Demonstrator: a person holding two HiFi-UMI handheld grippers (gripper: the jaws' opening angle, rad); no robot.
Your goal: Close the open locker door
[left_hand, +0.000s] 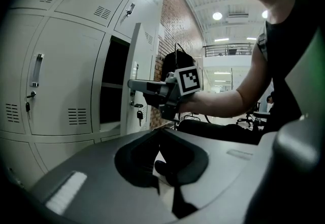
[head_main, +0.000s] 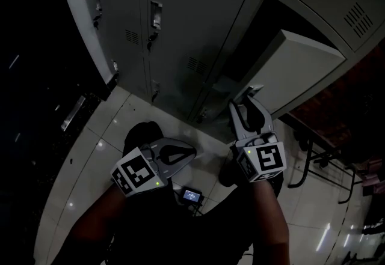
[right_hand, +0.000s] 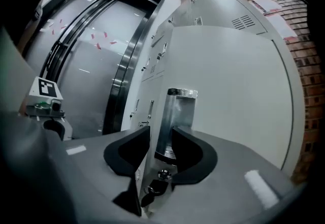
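The open locker door [head_main: 304, 65] is pale grey and swings out to the right of its dark compartment [head_main: 274, 20]. My right gripper [head_main: 248, 94] reaches its free edge. In the right gripper view the jaws [right_hand: 160, 141] stand on either side of the door's chrome handle [right_hand: 180, 114]. A thin gap shows on the left side, so the gripper is open. A key [right_hand: 152, 195] hangs below the handle. My left gripper [head_main: 187, 152] is held low over the floor, shut and empty. The left gripper view shows the door [left_hand: 133, 60] edge-on with the right gripper [left_hand: 134, 85] at it.
Closed grey lockers [head_main: 180, 23] fill the wall left of the open compartment and above it. A small lit device [head_main: 192, 196] lies on the tiled floor between the grippers. Chair frames [head_main: 313, 161] stand at the right, beside a brick wall [left_hand: 167, 30].
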